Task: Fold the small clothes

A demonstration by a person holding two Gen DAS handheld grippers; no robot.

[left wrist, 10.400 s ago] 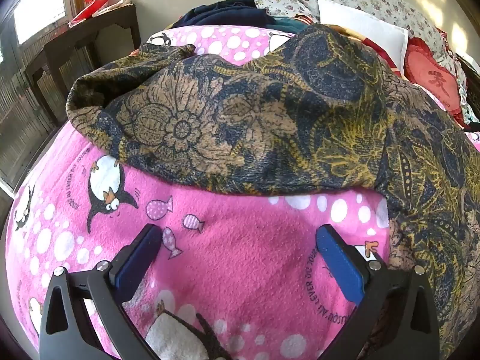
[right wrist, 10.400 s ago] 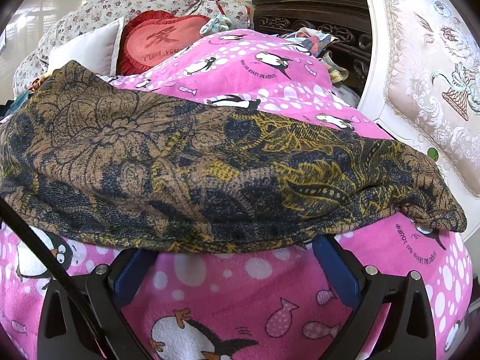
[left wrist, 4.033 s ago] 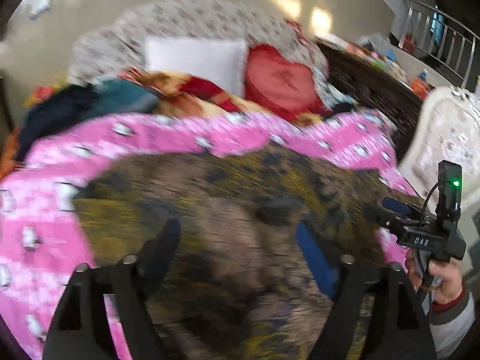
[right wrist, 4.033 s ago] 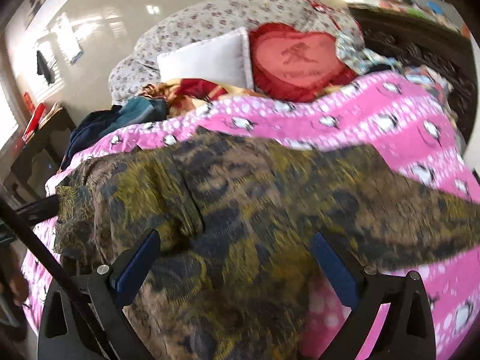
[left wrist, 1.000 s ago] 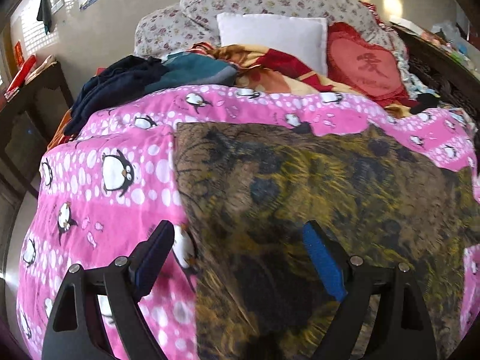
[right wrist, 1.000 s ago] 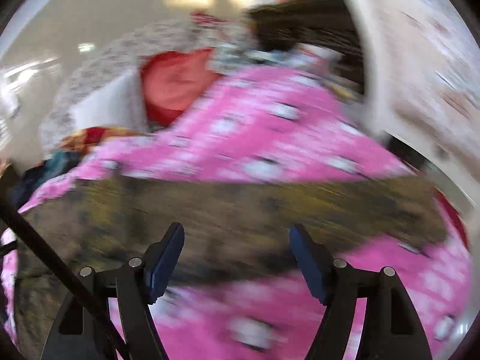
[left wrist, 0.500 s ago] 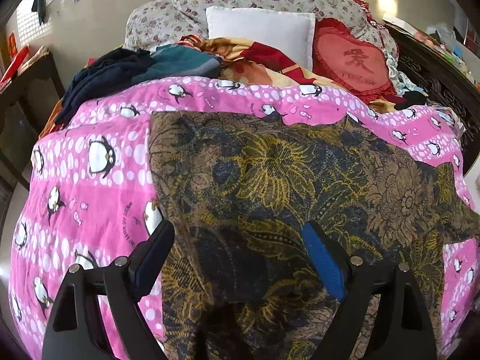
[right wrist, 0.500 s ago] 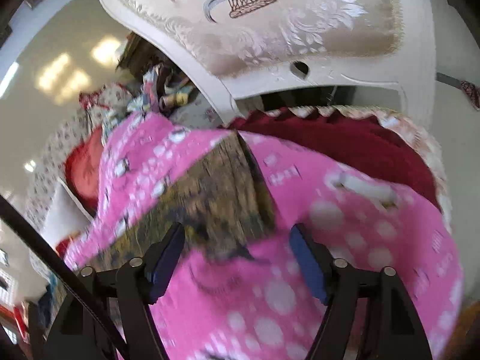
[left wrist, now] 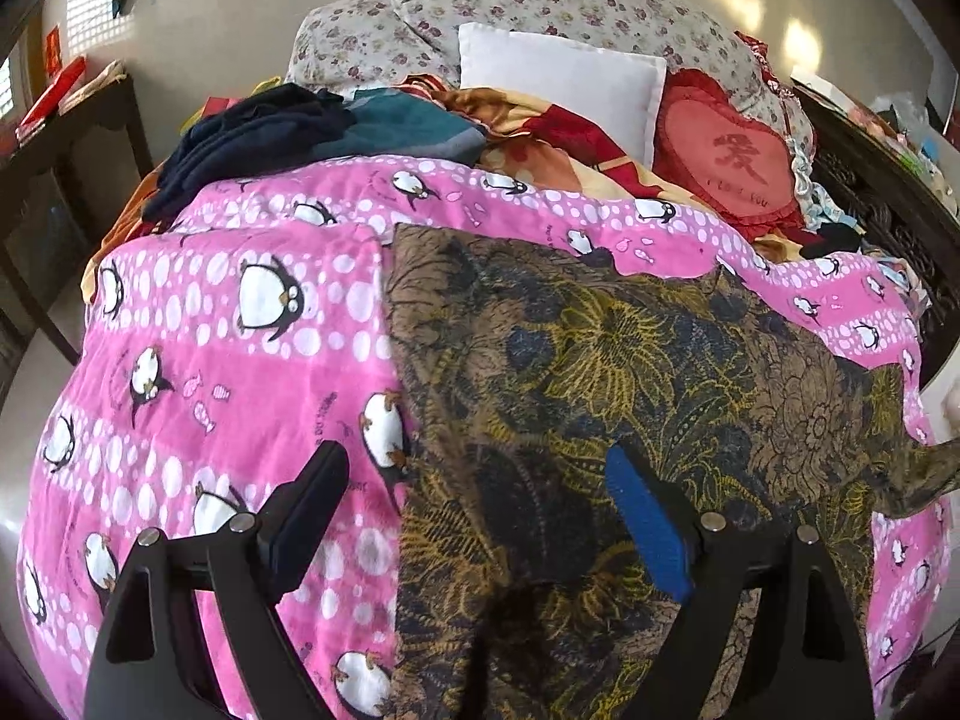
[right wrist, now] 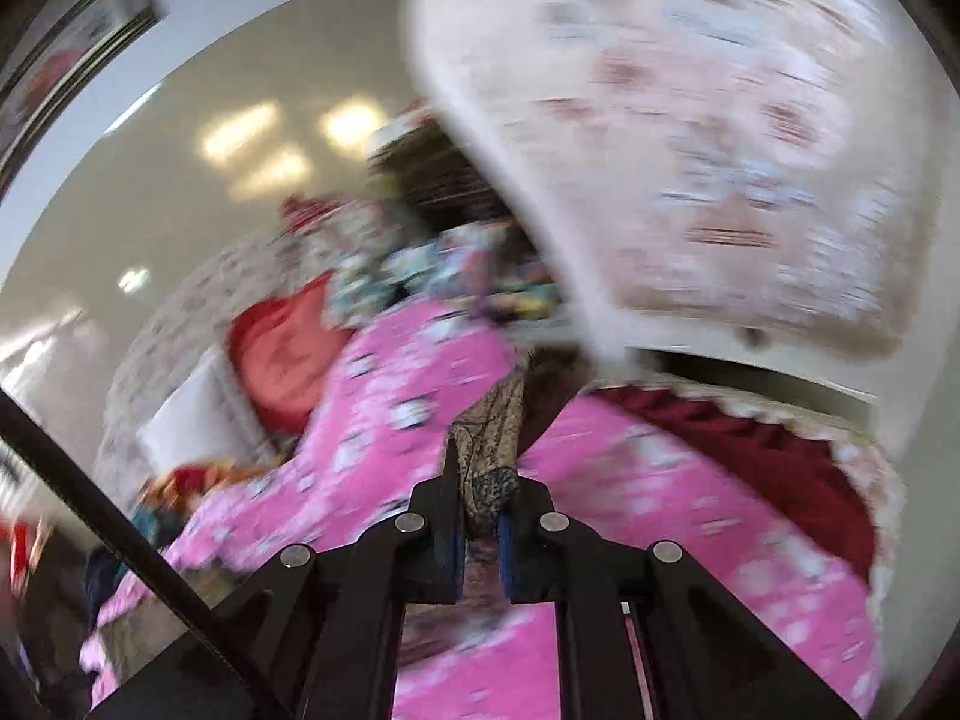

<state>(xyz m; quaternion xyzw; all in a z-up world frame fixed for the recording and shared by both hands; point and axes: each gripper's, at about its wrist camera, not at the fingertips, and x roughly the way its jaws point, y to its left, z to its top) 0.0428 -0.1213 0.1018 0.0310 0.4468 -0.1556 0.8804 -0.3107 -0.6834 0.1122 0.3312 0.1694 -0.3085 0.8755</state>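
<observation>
On the bed, a pink penguin blanket point(left wrist: 198, 360) covers the whole working surface, and across its right half lies the brown and gold patterned garment point(left wrist: 600, 372), spread mostly flat with its left edge straight. Half a second ago its far right corner lay loose on the blanket; now that corner is pulled up into a peak, and the right gripper point(right wrist: 477, 516) has closed to a narrow gap with a bunch of the patterned cloth pinched between its fingers. The right view is badly smeared by motion, so the grip is probably only on the edge of the cloth. That suggests the first fold is starting from the right side.

The left gripper point(left wrist: 480, 522) hovers over the garment's near part, jaws wide apart and holding nothing.

Behind the garment sit a floral quilt point(left wrist: 540, 6), a white pillow point(left wrist: 558, 84), a red heart cushion point(left wrist: 726, 162) and a heap of dark clothes point(left wrist: 258, 132). A pale upholstered chair back point(right wrist: 720, 150) stands close by the right gripper and could crowd its swing.
</observation>
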